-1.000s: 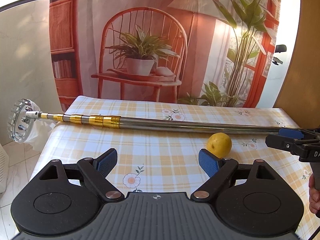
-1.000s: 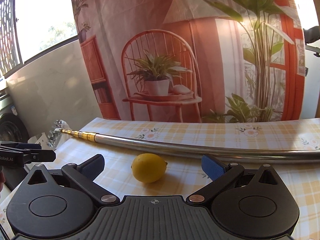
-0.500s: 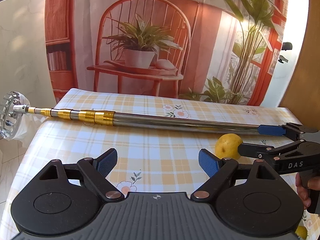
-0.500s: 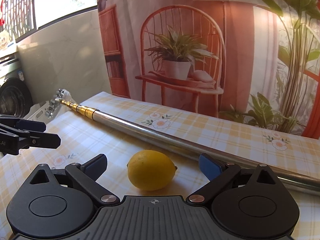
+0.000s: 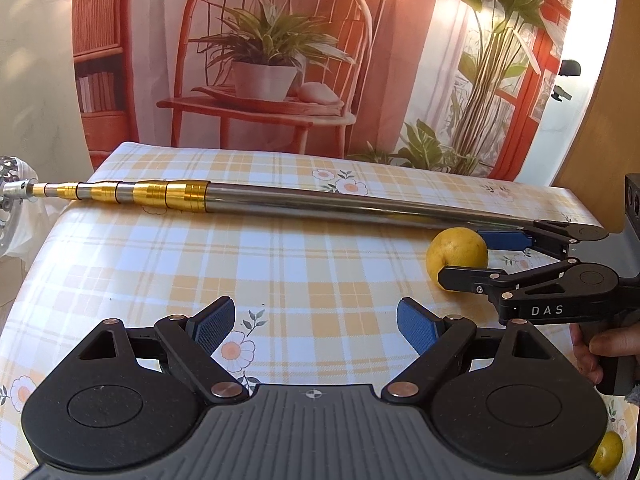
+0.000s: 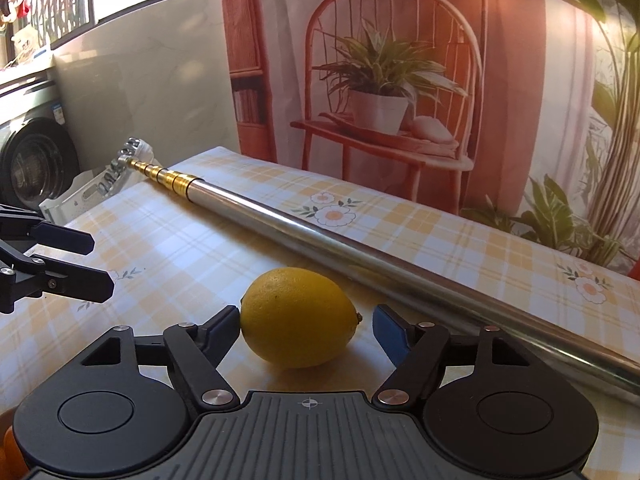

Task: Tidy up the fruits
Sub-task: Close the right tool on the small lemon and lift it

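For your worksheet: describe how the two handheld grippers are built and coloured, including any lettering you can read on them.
Both are matte black plastic. The left gripper has a ribbed grey centre plate, two round black discs, silver rivets on angular linkage arms, and blue textured pads. The right gripper is built the same; seen from the side, it carries white letters "DAS". No cables or sleeves are visible.

Pole (image 6: 360, 248) just behind lemon (image 6: 298, 316).

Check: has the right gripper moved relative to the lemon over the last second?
Yes. The right gripper has advanced toward the lemon, which lies beside the metal pole; its open jaws now flank the fruit.
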`<state>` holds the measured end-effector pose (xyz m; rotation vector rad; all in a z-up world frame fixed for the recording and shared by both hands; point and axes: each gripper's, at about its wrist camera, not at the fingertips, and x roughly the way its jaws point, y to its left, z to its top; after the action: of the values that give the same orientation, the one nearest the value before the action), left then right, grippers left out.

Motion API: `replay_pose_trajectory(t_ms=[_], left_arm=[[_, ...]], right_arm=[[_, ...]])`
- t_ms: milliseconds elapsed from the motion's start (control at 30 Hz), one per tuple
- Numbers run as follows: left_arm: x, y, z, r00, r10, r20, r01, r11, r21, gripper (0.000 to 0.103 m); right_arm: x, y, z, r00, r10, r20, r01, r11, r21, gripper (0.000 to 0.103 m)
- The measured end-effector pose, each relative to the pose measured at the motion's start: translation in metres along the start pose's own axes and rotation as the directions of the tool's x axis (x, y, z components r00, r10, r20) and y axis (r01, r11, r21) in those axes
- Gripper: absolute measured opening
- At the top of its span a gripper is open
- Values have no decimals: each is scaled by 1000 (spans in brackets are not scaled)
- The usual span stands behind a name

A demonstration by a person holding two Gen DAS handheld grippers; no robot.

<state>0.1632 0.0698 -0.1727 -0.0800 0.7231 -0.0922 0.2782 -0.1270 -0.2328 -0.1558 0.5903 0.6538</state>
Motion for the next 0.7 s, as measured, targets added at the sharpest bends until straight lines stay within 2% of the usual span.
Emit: replay_pose_trajectory(t_ms=[400, 700], left_arm=[[7, -3, -6, 999, -5, -40, 5, 1000, 4, 90], [2, -6, -8, 999, -5, -52, 6, 1000, 11, 90]], right_arm=[[-1, -2, -1, 1000, 10, 7, -10, 1000, -1, 62], [-23, -5, -5, 999, -10, 31, 9, 999, 32, 62]])
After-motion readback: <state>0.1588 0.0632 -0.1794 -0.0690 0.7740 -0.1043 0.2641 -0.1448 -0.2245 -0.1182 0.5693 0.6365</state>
